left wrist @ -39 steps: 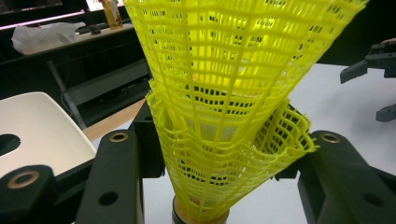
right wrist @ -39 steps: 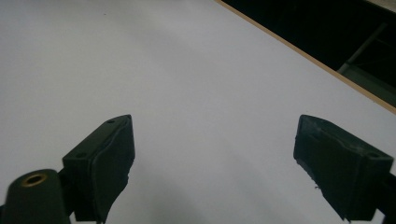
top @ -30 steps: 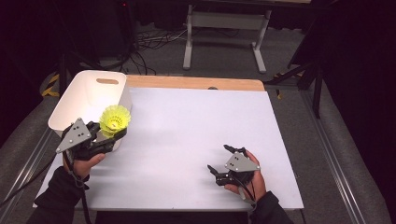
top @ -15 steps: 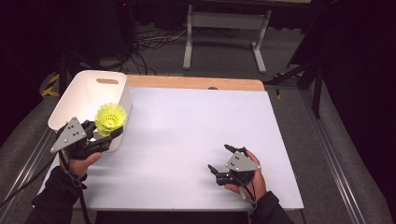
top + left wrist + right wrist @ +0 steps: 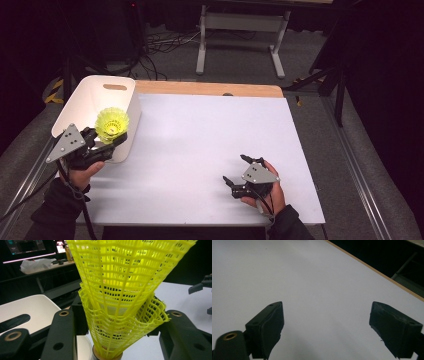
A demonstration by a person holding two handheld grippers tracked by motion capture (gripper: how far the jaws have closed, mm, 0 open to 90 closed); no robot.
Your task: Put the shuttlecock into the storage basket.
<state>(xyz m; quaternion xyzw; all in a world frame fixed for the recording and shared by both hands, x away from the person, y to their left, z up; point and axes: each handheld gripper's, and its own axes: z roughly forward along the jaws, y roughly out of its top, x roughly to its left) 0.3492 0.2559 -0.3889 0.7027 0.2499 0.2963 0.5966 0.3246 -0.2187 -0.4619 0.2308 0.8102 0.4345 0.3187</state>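
A yellow mesh shuttlecock point(image 5: 112, 124) is pinched in my left gripper point(image 5: 114, 138), which holds it just over the near right rim of the white bin point(image 5: 95, 92). In the left gripper view the shuttlecock point(image 5: 125, 297) stands skirt up between the two black jaws, with what looks like a second skirt nested round its lower part. My right gripper point(image 5: 235, 170) rests low over the white table sheet point(image 5: 200, 140) at the near right, jaws wide apart with nothing between them point(image 5: 325, 322).
The white bin has a handle slot point(image 5: 115, 87) in its far wall and stands at the table's left edge. A wooden table strip point(image 5: 210, 89) runs along the far side. A metal stand point(image 5: 240, 30) and cables lie on the floor beyond.
My left gripper has carried the shuttlecock a little to the left and toward the bin's rim. The right gripper has stayed where it was.
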